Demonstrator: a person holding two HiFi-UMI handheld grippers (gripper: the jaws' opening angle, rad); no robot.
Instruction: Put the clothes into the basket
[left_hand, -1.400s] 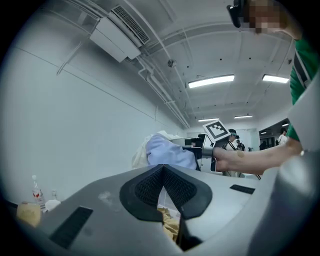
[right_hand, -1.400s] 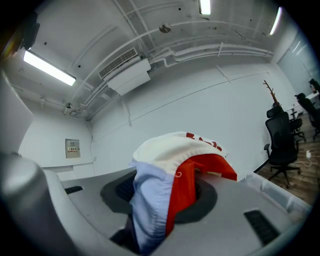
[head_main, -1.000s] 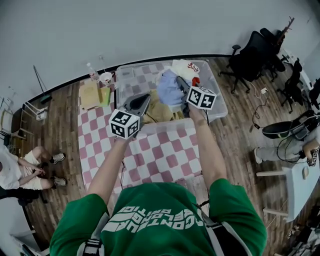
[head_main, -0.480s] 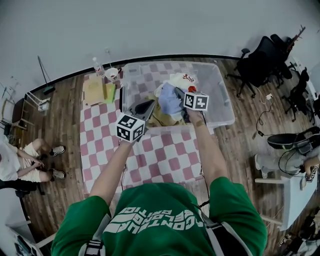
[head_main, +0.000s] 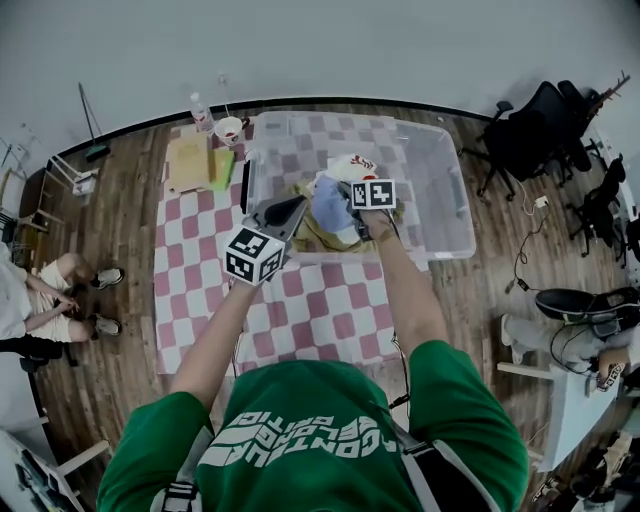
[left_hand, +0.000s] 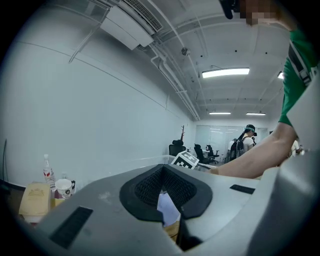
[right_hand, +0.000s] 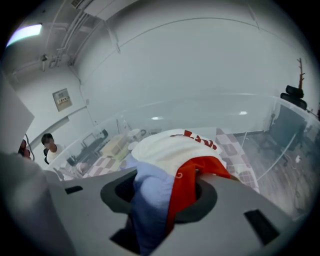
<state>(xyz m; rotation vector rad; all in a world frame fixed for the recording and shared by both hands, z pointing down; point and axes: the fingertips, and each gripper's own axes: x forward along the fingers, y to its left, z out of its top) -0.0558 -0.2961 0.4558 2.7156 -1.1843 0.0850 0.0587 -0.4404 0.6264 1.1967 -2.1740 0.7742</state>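
Note:
A clear plastic bin (head_main: 440, 215) stands at the far end of the checkered table (head_main: 320, 300). My right gripper (head_main: 347, 192) reaches down into it, shut on a bundle of clothes. The bundle is a light blue garment (head_main: 328, 205), a white one with red print (head_main: 350, 165) and a red piece. In the right gripper view the blue cloth (right_hand: 150, 195) and red cloth (right_hand: 187, 185) fill my right gripper (right_hand: 165, 200), with the white garment (right_hand: 170, 147) draped beyond. A tan garment (head_main: 310, 232) lies under them. My left gripper (head_main: 285, 212) (left_hand: 162, 200) hovers at the bin's near left edge, shut and holding nothing.
Left of the bin are a water bottle (head_main: 201, 108), a paper cup (head_main: 229, 129), a yellowish box (head_main: 188, 162) and a green item (head_main: 221, 165). Office chairs (head_main: 545, 130) stand at the right. A seated person (head_main: 40, 300) is at the left, on the wooden floor.
My right gripper has sunk with the clothes bundle down into the bin and tilted downward. My left gripper has dropped a little by the bin's near edge.

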